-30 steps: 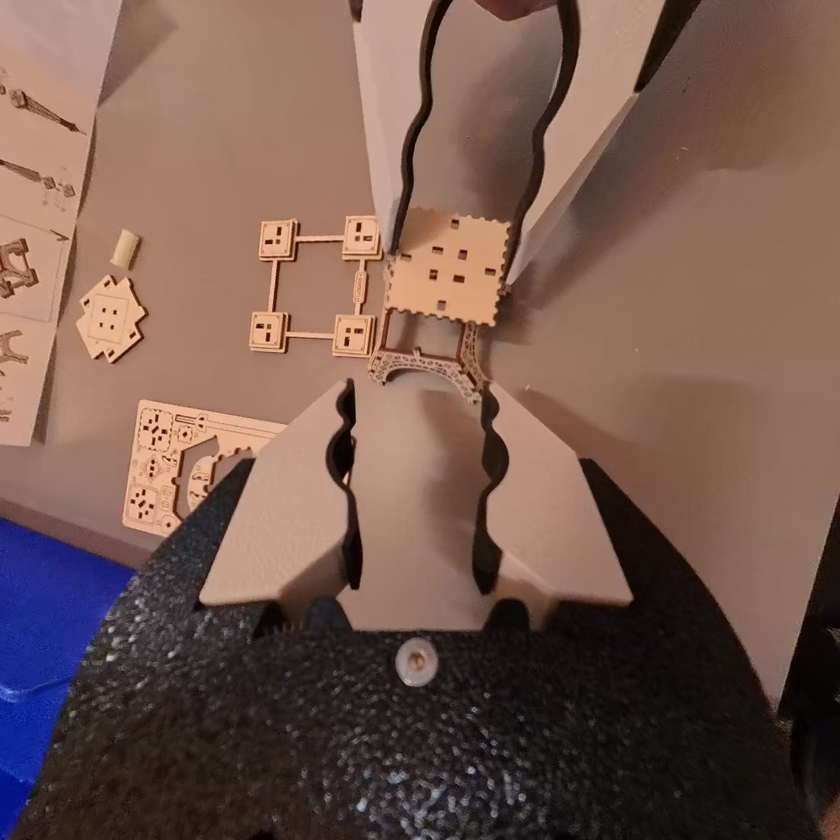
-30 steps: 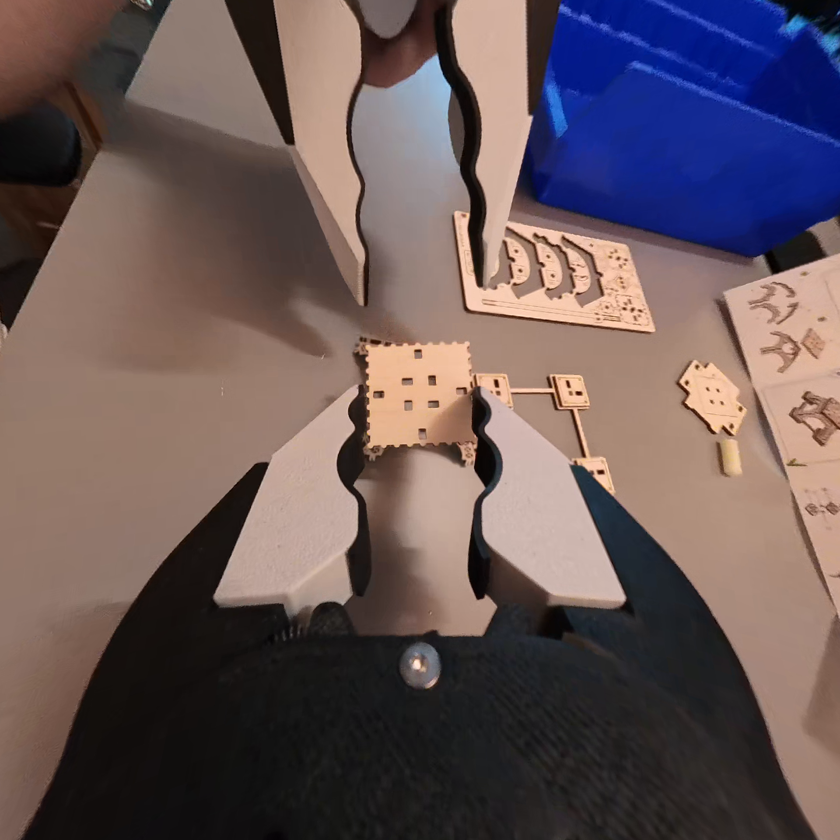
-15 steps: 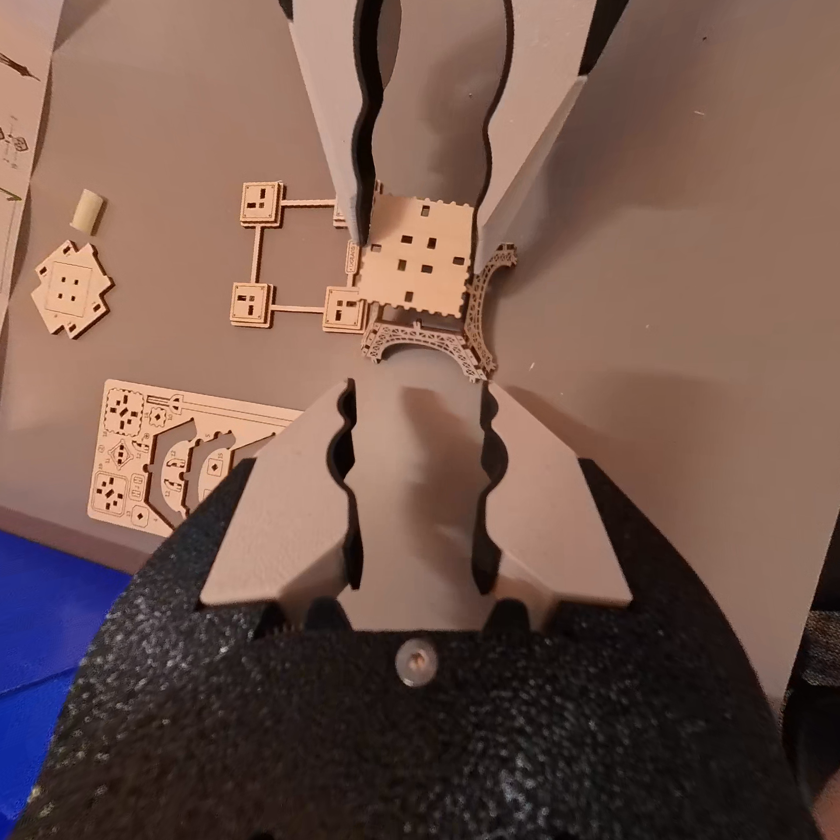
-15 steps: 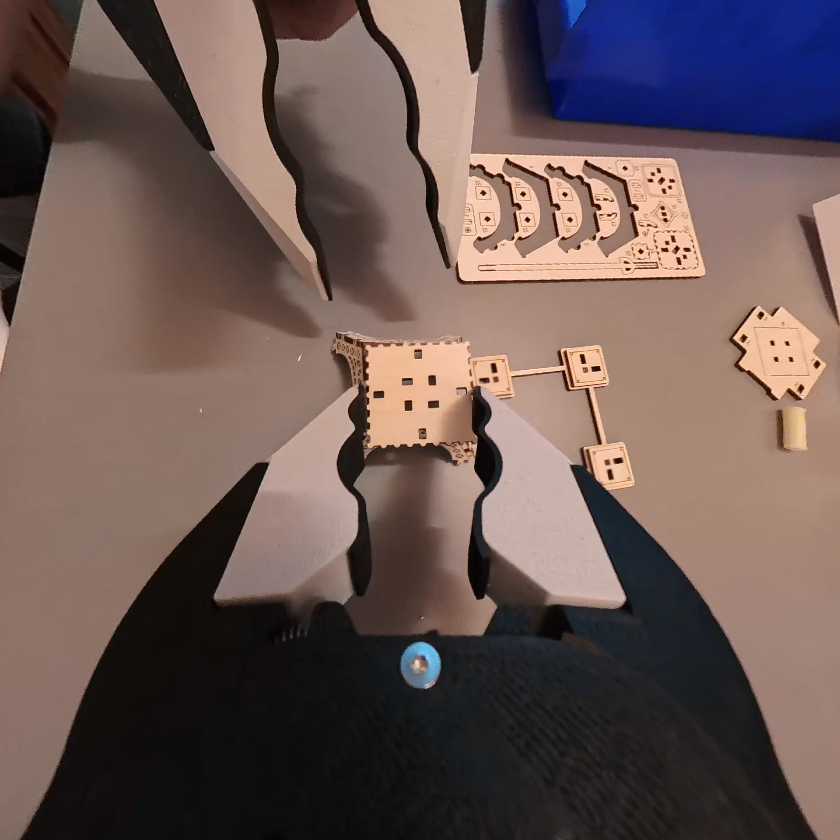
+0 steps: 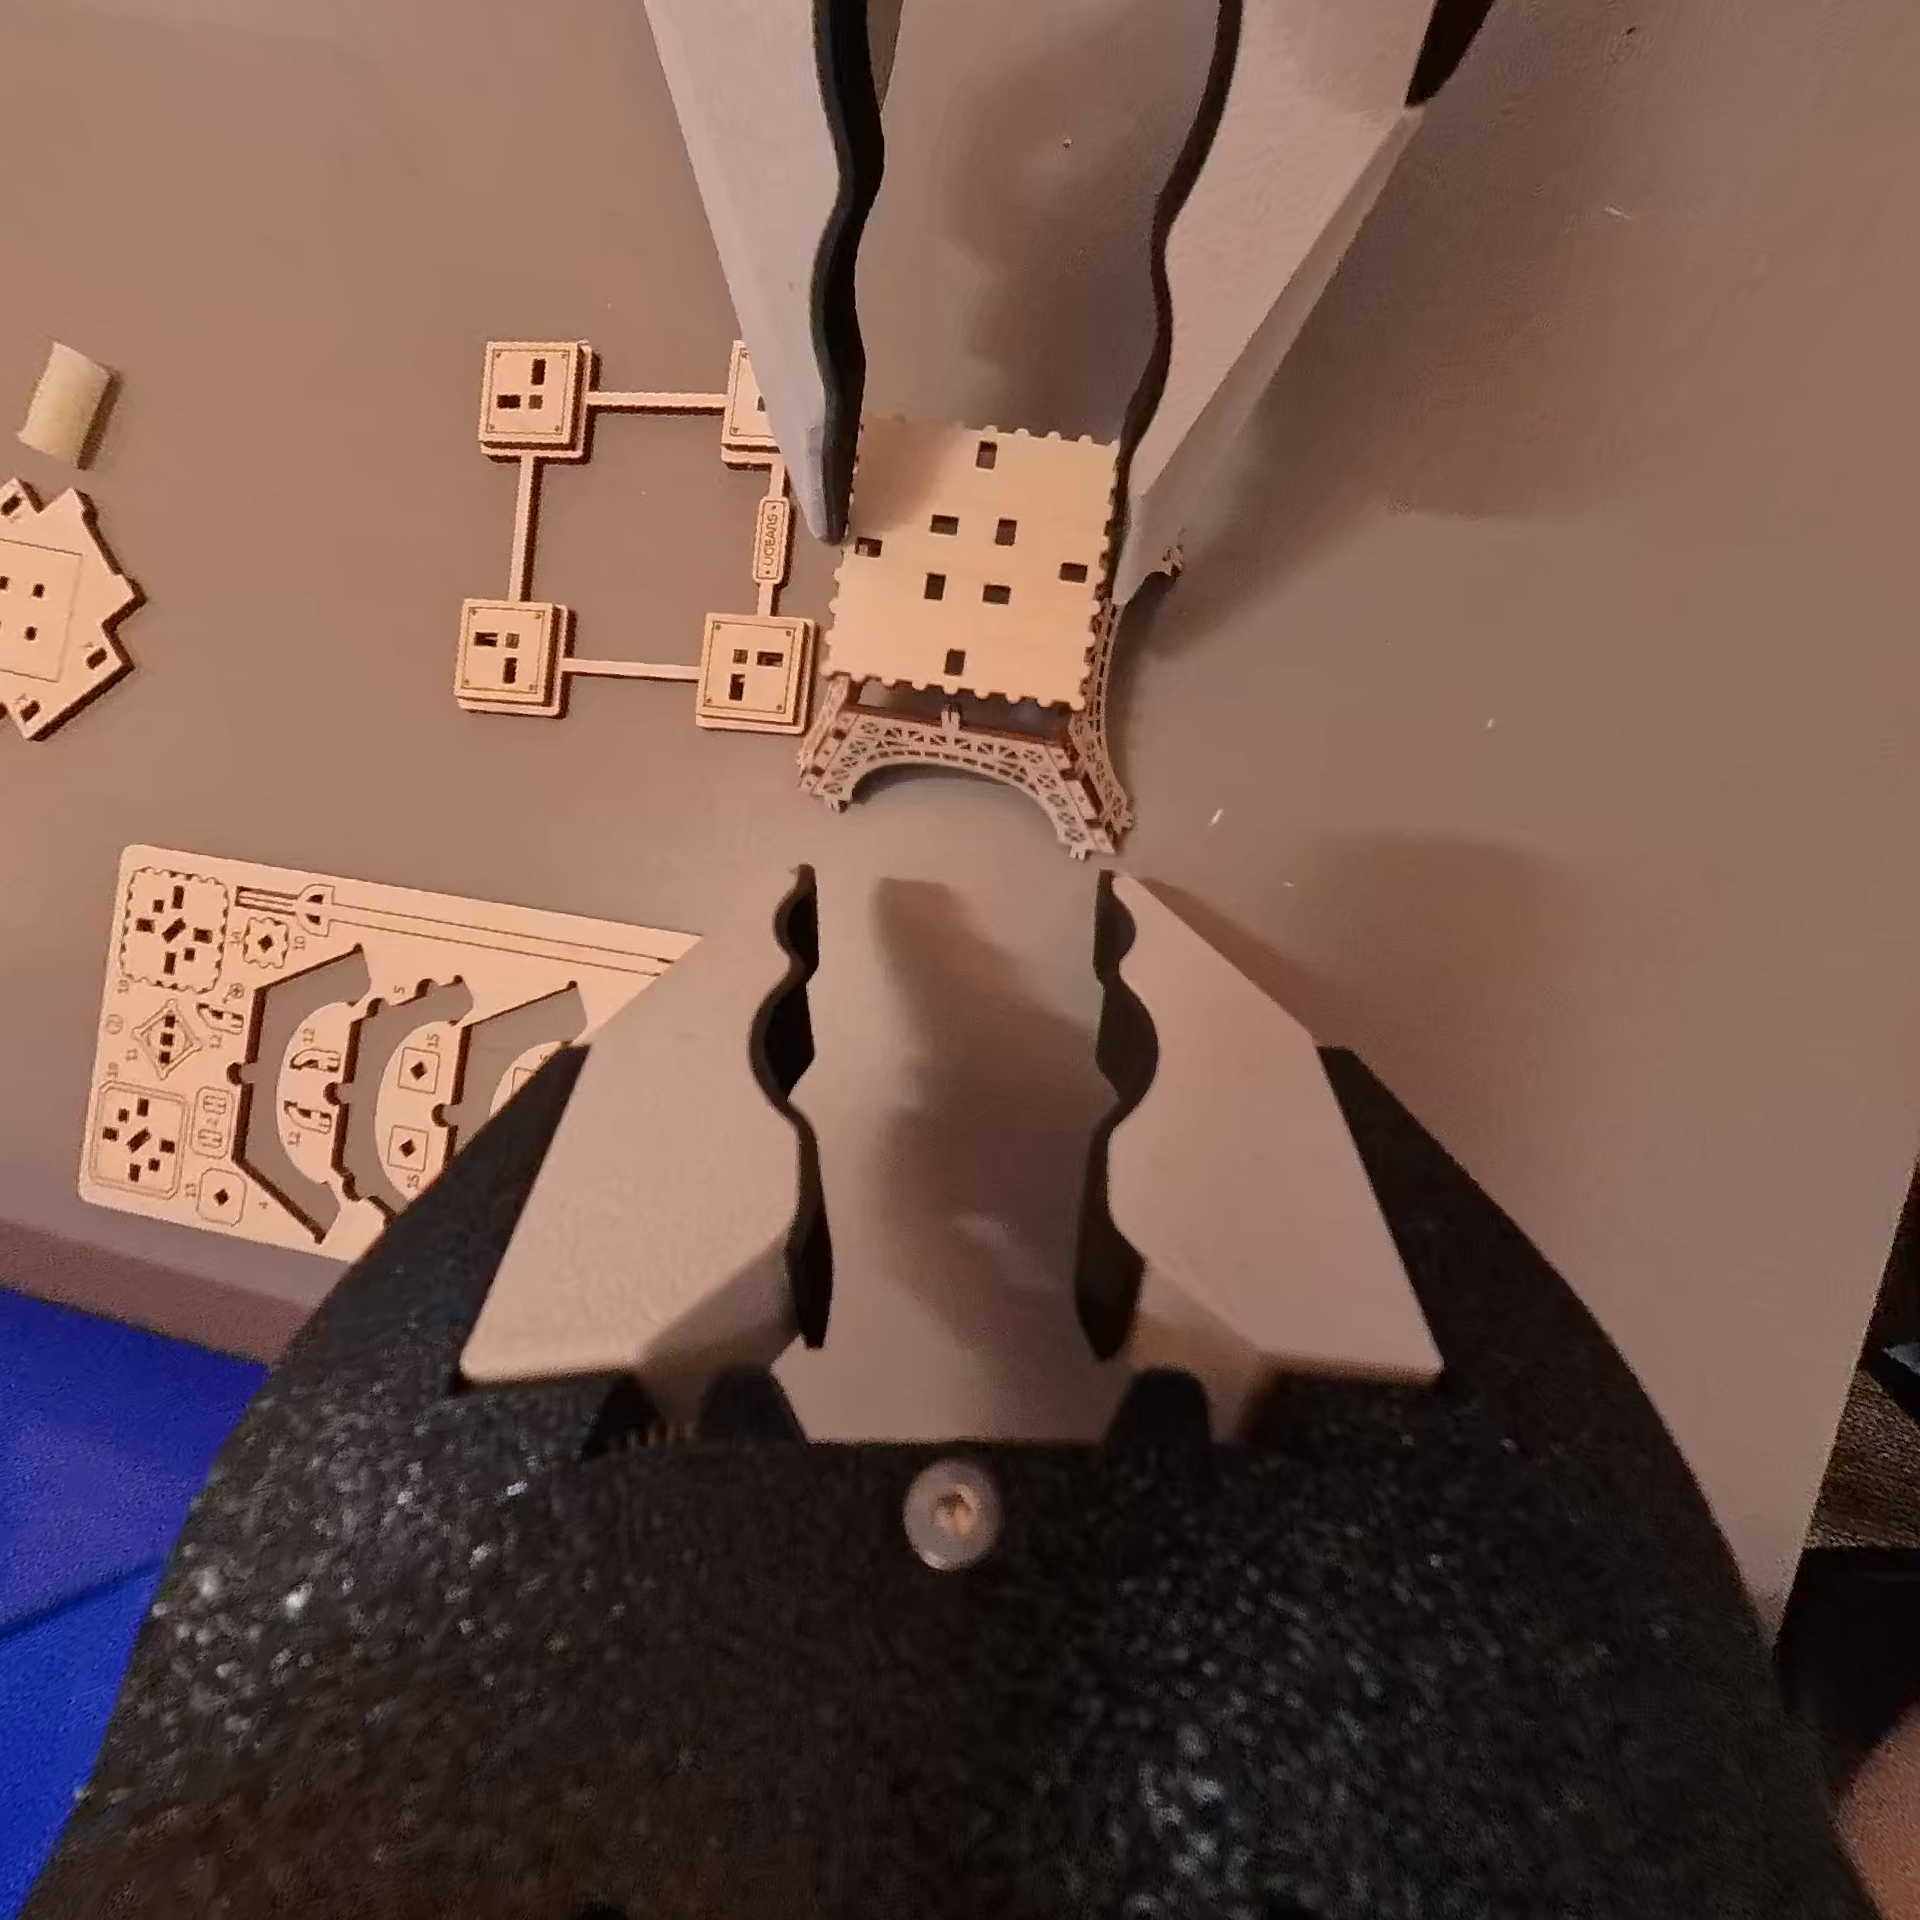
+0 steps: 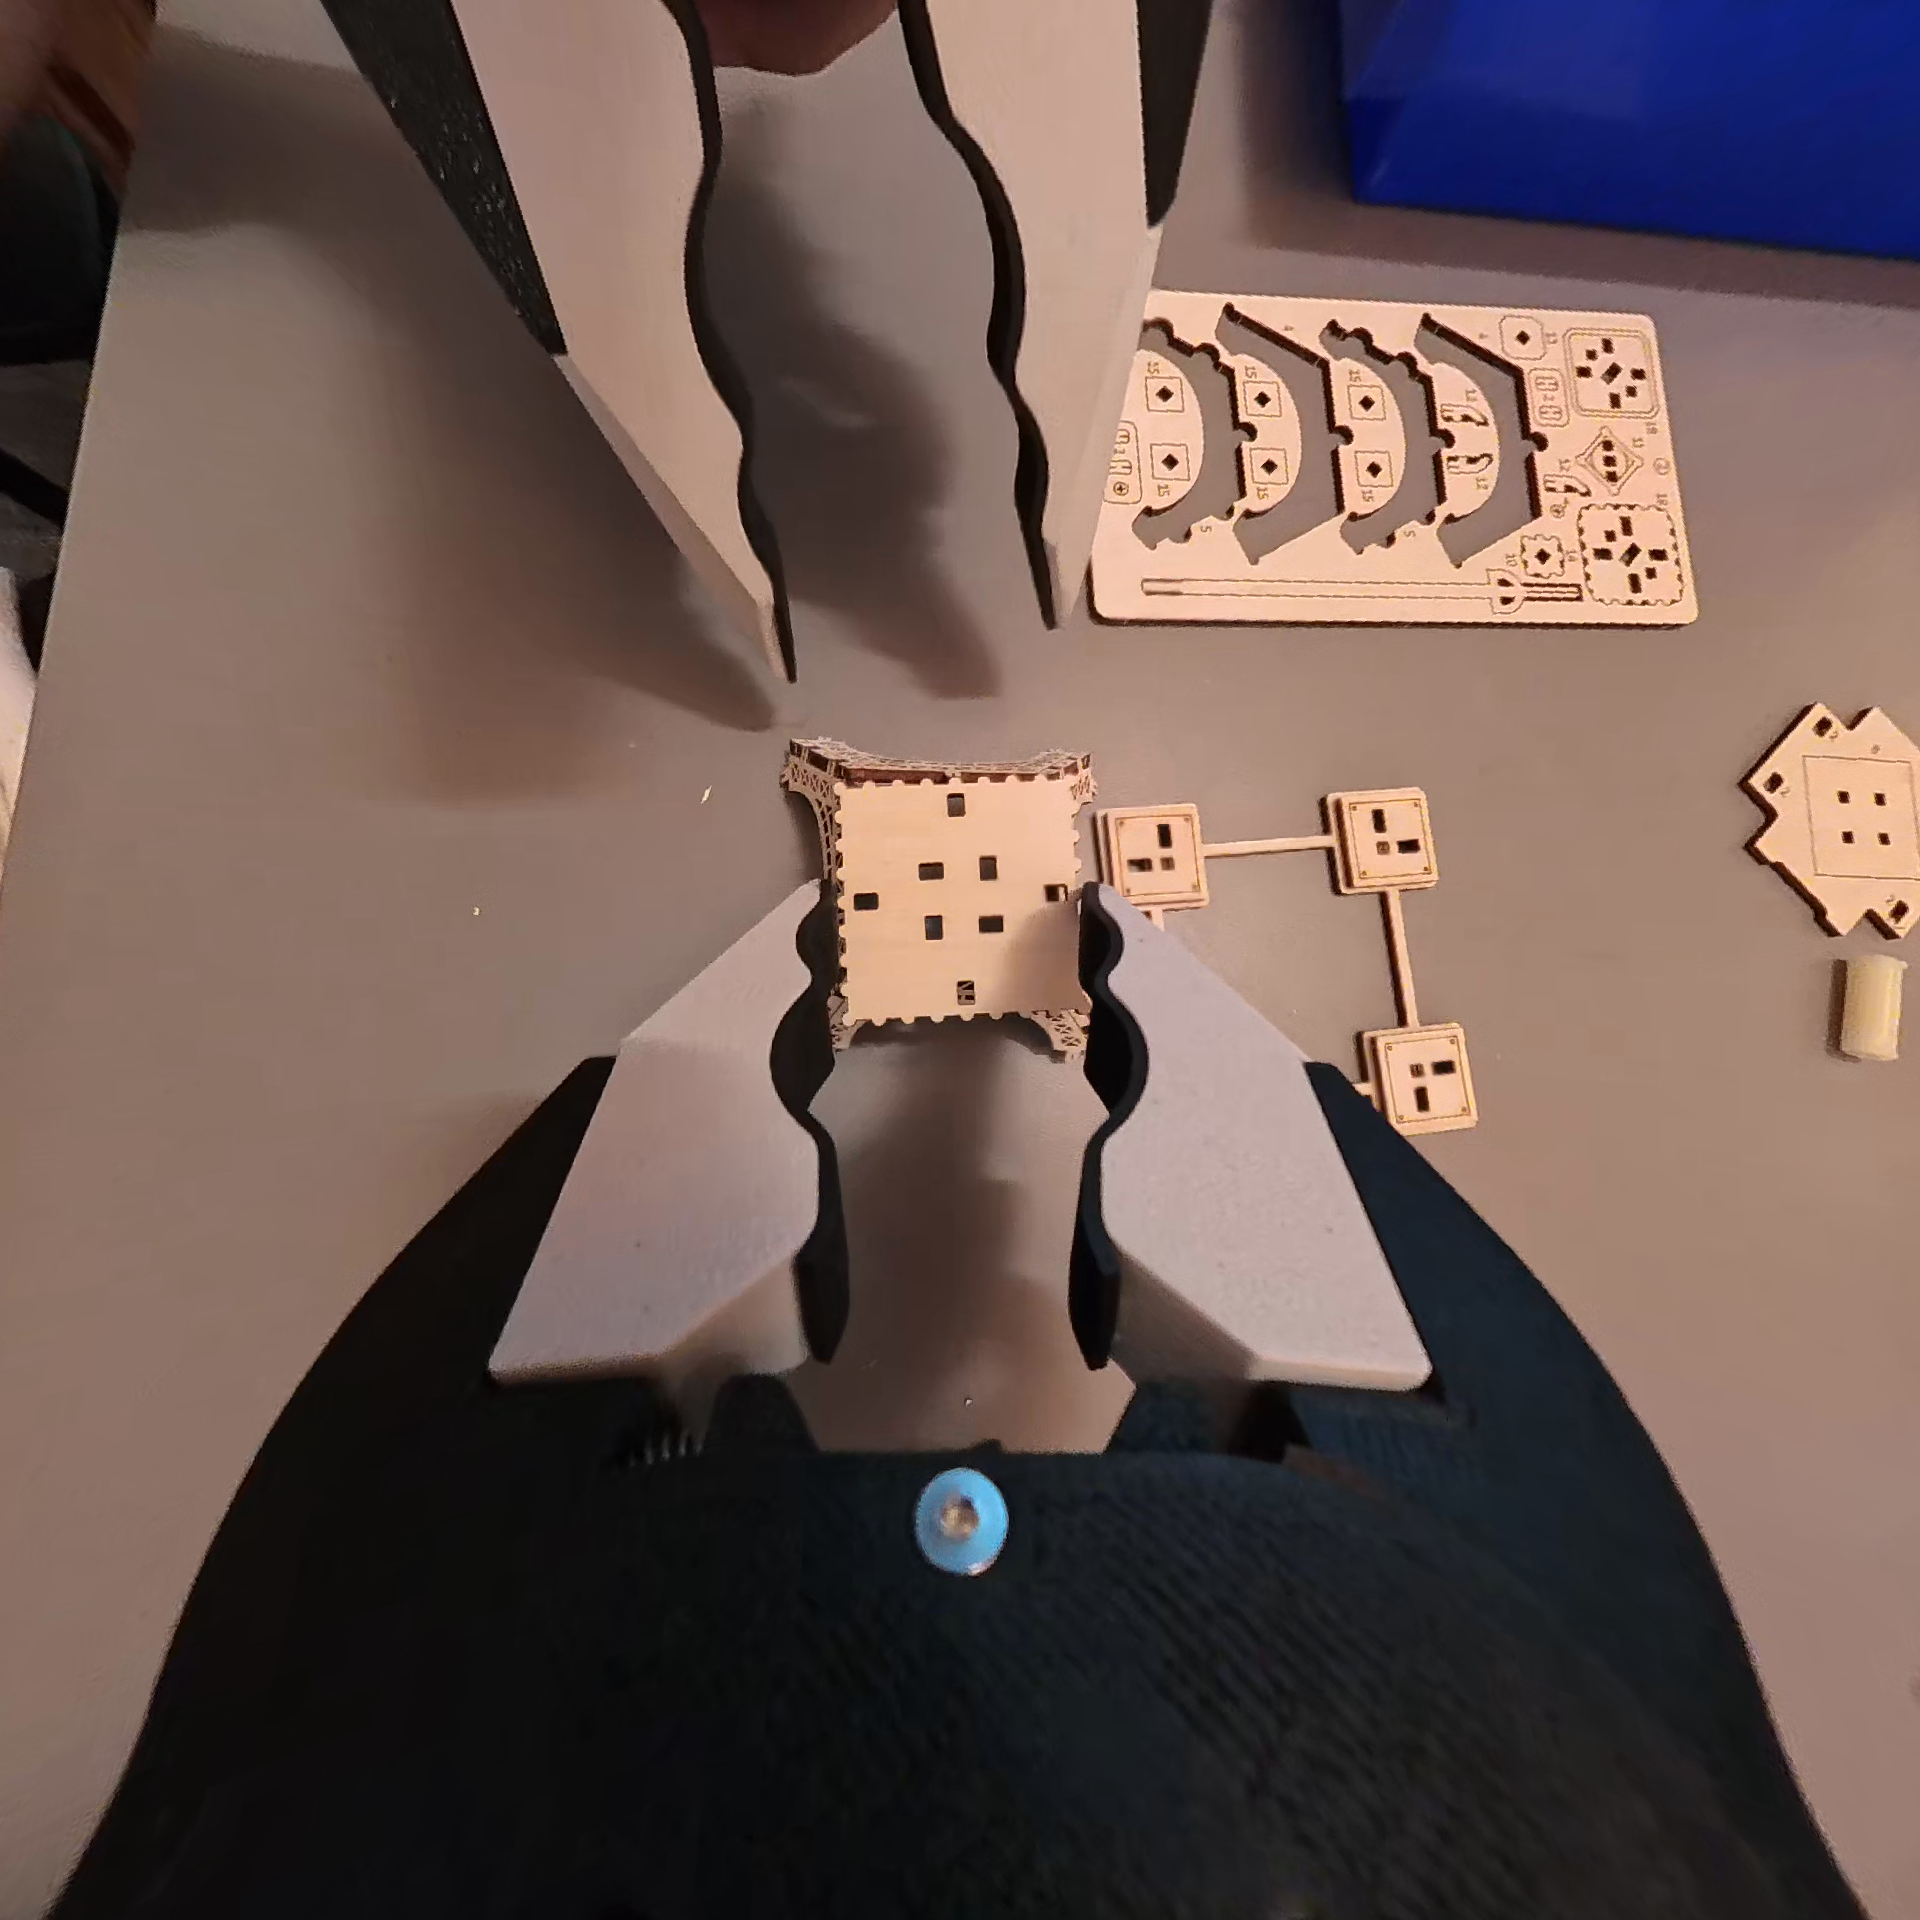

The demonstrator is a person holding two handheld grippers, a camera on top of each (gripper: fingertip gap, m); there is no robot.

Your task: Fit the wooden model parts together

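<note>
The right gripper (image 6: 951, 914) has its jaws closed on the two sides of a small wooden tower base (image 6: 956, 914), a square slotted plate on four lattice arch legs, standing on the grey table (image 6: 312, 831). The left gripper (image 5: 956, 883) hangs just beside the base with its jaws apart, empty. Touching the base's side lies a flat frame of four small squares (image 6: 1387, 914). Beyond that lies a punched wooden parts sheet (image 6: 1392, 478). Well apart are a cross-shaped wooden plate (image 6: 1839, 831) and a pale little cylinder (image 6: 1875, 1008). A blue bin (image 6: 1631, 114) sits at the table's edge.
</note>
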